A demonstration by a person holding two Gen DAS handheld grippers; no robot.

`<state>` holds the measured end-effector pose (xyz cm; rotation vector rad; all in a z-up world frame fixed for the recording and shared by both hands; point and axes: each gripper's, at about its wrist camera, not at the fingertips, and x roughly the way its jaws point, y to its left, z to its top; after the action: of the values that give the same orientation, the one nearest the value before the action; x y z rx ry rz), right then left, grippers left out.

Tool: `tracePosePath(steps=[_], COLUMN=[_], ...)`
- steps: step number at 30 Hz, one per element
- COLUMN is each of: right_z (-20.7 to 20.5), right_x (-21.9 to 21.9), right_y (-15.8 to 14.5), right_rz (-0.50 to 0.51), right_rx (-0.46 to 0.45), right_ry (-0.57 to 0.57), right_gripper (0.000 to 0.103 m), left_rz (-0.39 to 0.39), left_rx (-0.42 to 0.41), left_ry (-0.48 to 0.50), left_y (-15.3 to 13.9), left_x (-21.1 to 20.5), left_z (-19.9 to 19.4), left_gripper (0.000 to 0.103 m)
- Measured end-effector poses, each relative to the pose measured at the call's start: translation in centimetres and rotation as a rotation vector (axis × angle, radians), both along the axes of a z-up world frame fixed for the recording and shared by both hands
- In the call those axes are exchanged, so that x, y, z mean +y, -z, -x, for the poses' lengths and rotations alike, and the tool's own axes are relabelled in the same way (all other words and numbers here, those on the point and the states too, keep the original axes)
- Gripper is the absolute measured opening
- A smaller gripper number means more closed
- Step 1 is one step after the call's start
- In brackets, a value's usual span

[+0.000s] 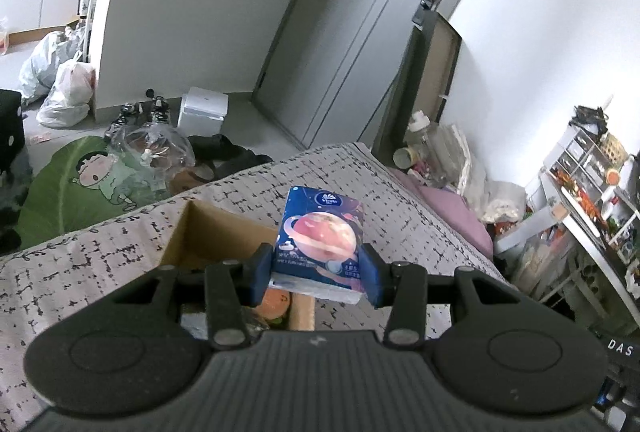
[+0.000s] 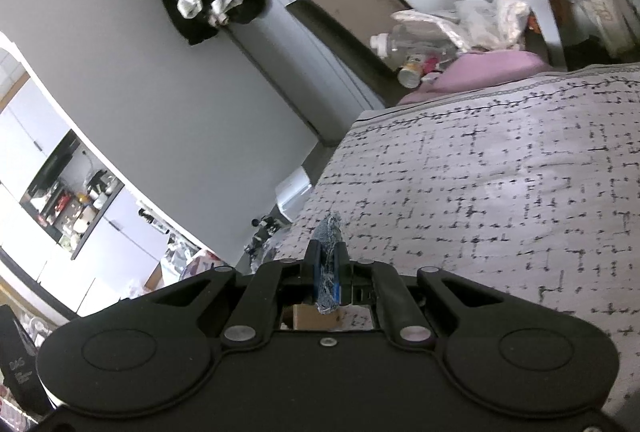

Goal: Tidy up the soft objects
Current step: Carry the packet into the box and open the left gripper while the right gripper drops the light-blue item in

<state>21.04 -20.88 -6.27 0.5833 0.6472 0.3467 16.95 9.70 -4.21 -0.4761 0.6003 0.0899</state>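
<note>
The left gripper (image 1: 316, 272) is clamped partway closed on a blue tissue pack (image 1: 320, 236), held above the open cardboard box (image 1: 192, 232) that sits near the bed's foot edge. The right gripper (image 2: 327, 264) pinches a scrap of blue-grey knitted cloth (image 2: 328, 232) over the patterned bedspread (image 2: 500, 191). This looks like the carry step; next, each piece needs lowering into the box before release.
</note>
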Motion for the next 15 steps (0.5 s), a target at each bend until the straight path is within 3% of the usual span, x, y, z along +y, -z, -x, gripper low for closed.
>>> tracePosePath(steps=[15], right_z=[-1.5], right_x=[7.2], right_y=[0.6], right_rz=[0.012], right_rx=[0.007], right_ry=[-0.09], right_gripper=[0.006], left_rz=[0.088], left_rx=[0.045], left_ry=[-0.07], left_y=[2.6], left_x=[4.9], left_z=[-0.4], left_gripper=[0.045])
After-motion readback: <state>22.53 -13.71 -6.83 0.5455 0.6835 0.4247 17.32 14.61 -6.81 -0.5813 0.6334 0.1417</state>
